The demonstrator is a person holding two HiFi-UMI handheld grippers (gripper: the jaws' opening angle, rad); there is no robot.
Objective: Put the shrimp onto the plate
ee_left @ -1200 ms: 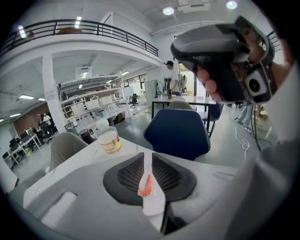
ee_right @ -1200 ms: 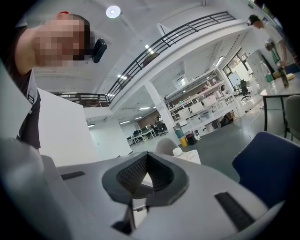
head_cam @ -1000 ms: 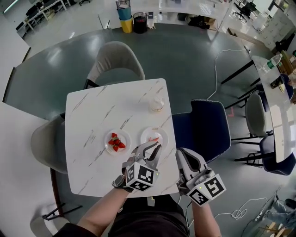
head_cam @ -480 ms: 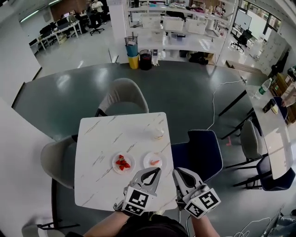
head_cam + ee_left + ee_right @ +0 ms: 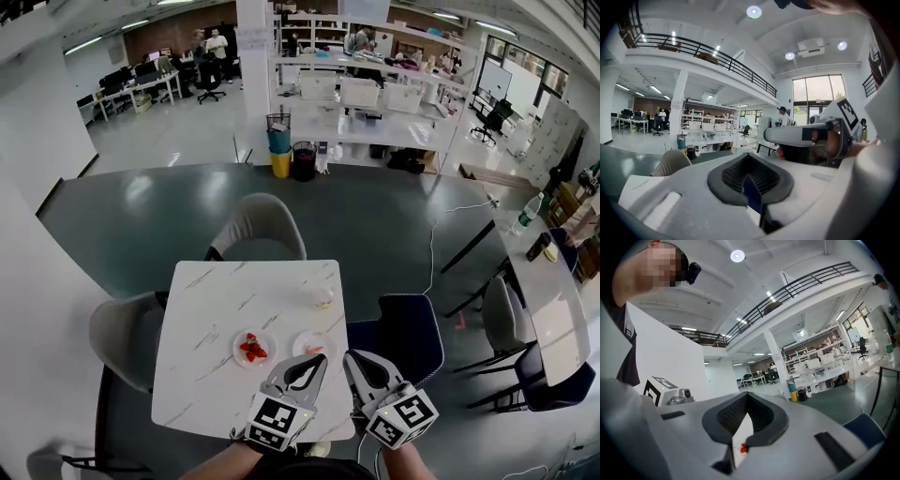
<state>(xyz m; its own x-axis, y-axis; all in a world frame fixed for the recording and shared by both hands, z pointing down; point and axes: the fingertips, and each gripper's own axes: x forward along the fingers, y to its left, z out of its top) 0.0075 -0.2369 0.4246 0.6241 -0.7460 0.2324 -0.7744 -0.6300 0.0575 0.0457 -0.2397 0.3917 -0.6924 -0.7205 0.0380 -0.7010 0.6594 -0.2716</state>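
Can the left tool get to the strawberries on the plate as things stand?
Probably yes: the left tool hangs shut near the strawberries, with only bare table between them.

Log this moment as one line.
shrimp: on plate | left gripper: shut, empty | right gripper: shut, empty
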